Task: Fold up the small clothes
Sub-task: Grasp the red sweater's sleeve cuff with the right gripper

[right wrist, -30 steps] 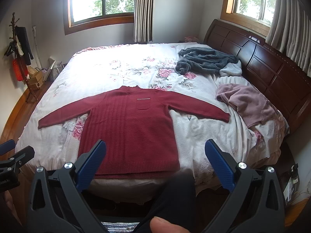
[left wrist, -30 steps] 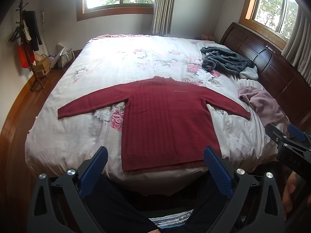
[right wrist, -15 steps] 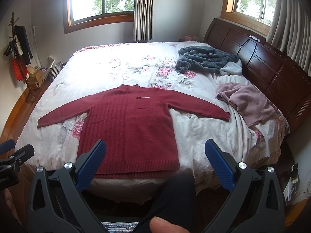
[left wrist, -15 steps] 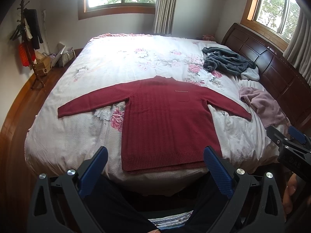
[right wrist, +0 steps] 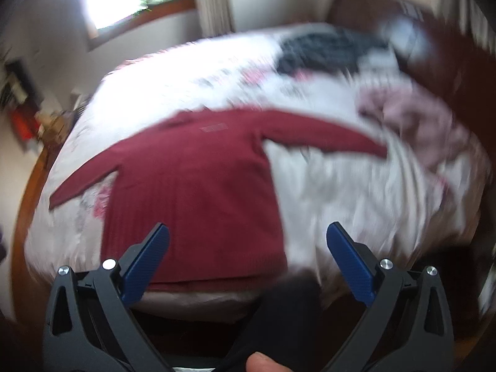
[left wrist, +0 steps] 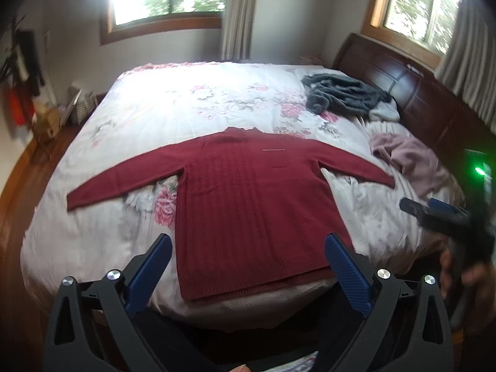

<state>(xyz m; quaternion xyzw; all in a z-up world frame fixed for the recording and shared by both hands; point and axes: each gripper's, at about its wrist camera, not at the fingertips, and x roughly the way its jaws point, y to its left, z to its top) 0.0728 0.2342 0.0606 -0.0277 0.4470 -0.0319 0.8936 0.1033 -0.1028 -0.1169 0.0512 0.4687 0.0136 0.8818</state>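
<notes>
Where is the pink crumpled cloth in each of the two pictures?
Left wrist view: the pink crumpled cloth lies at the right side of the bed, past the end of the red sweater sleeve.
Right wrist view: blurred, but the pink crumpled cloth sits at upper right, again beyond that sleeve of the red sweater.
Shared landmark: the dark grey blanket lies farther up the bed in both.

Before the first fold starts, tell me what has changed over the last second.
Both tongs have moved in toward the bed: the red sweater looks larger in both wrist views, and the right view is blurred and swung toward the sweater's right sleeve. Left tongs and right tongs stay open, holding nothing. The sweater still lies flat, untouched.
</notes>
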